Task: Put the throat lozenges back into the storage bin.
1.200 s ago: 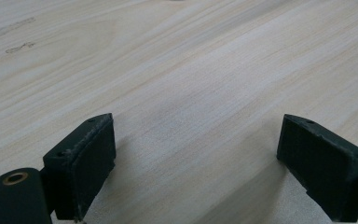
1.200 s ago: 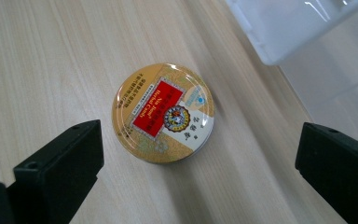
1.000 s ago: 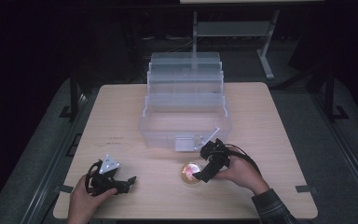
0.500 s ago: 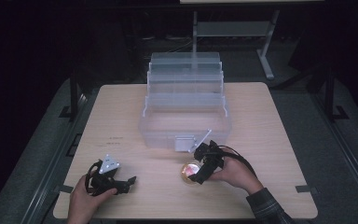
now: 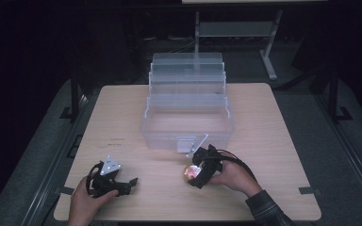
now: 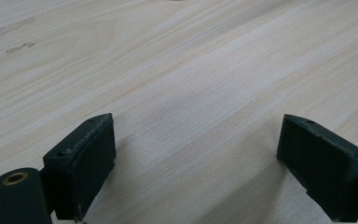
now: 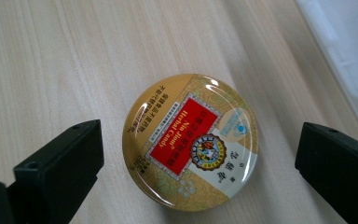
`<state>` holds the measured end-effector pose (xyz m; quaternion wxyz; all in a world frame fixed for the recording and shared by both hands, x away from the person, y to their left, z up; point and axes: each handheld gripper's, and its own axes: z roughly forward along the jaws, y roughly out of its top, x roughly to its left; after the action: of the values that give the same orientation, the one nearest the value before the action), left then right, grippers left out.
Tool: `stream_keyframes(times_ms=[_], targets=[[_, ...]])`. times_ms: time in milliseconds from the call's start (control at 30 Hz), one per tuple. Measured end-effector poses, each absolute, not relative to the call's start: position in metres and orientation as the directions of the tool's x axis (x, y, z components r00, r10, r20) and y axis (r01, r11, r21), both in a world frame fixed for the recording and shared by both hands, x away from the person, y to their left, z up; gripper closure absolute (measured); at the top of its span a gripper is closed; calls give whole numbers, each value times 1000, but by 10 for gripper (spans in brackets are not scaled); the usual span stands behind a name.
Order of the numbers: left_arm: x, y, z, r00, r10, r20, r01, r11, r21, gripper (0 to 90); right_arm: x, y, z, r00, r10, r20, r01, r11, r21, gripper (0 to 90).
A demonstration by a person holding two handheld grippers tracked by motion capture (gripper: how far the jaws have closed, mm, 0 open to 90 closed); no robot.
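A round gold candy tin (image 7: pixel 191 142) with a red label lies flat on the wooden table (image 5: pixel 273 127). In the high view the tin (image 5: pixel 189 172) sits near the front middle, just below the clear tiered plastic box (image 5: pixel 187 110). My right gripper (image 5: pixel 194 176) hovers over the tin, open, its jaws wide on either side and not touching it. My left gripper (image 5: pixel 131 183) rests low at the front left, open, with bare wood between its jaws. The right gripper (image 7: pixel 198 163) straddles the tin from above.
The clear box's open bottom tray (image 5: pixel 226 129) stands just behind the tin, with a latch (image 5: pixel 185 145) on its front wall. A metal stand (image 5: pixel 235 29) rises behind the table. The box's corner (image 7: pixel 340 42) shows at upper right in the right gripper view.
My right gripper has shifted slightly down and left over the tin. The left gripper has stayed put.
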<state>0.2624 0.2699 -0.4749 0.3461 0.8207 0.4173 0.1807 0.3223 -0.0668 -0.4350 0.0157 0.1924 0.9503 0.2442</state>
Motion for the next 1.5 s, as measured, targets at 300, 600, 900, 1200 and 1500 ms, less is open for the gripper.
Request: stream_keyframes(times_ms=[300, 600, 900, 1200, 1500], targets=[[262, 270, -475, 586, 810, 8, 560, -412, 719, 106, 321, -61, -442, -930, 364, 55, 348, 822, 451, 14], [262, 270, -475, 586, 810, 8, 560, -412, 719, 106, 320, -58, -448, -932, 359, 43, 340, 831, 440, 54], [262, 270, -475, 586, 810, 7, 560, -412, 719, 106, 319, -56, -449, -936, 350, 42, 333, 838, 433, 89], [262, 270, -475, 586, 810, 8, 560, -412, 719, 106, 318, -55, -450, -938, 346, 32, 326, 843, 427, 130], [262, 270, -475, 586, 810, 7, 560, -412, 719, 106, 317, -55, -449, -940, 340, 13, 313, 849, 426, 188]])
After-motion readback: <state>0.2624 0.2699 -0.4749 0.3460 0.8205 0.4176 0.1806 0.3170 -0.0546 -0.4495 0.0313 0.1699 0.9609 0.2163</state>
